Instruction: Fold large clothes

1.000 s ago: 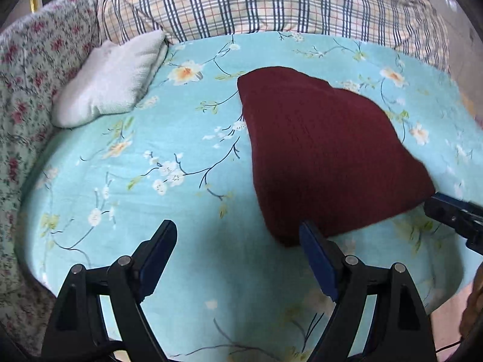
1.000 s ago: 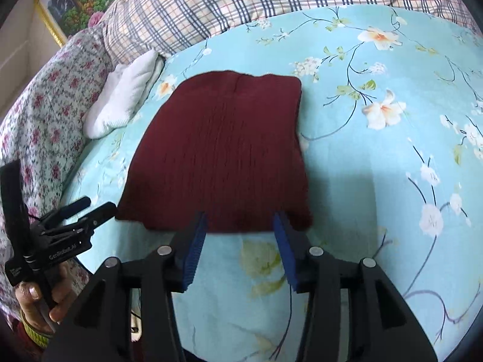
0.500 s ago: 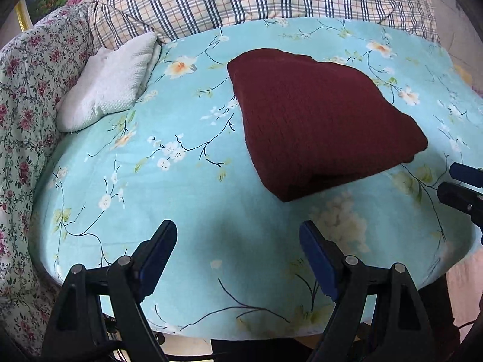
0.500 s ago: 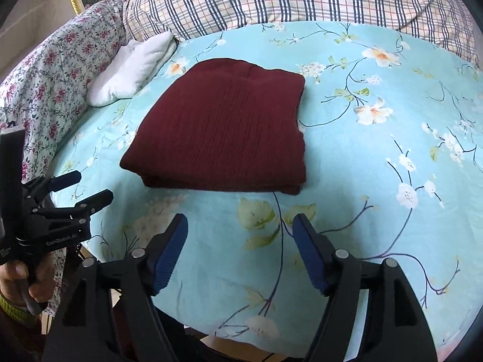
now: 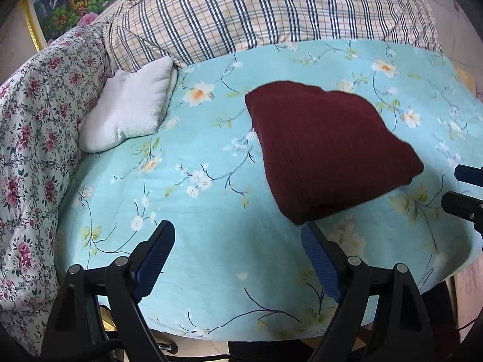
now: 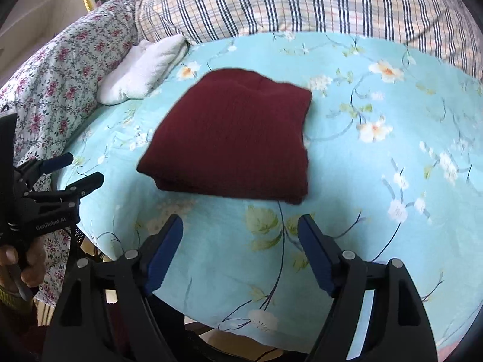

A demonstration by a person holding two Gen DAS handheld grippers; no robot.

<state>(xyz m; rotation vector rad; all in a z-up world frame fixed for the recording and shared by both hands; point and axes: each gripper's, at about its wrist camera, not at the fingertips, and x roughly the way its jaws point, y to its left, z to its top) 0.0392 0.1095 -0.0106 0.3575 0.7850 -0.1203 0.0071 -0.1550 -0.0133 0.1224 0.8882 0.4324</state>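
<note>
A dark red knit garment lies folded into a thick rectangle on the turquoise floral bed sheet; it also shows in the right wrist view. My left gripper is open and empty, just short of the garment's near left corner, above the bed's front edge. My right gripper is open and empty, a little in front of the garment's near edge. The left gripper also shows at the left of the right wrist view, open. The right gripper's fingertips show at the right edge of the left wrist view.
A white pillow lies at the back left of the bed. A plaid quilt is bunched along the back. A floral quilt covers the left side. The bed's front edge is right below both grippers.
The right gripper has opened and backed away from the garment's near edge. Both grippers pulled back toward the bed's front edge, then the left eased slightly forward. The garment stays folded.
</note>
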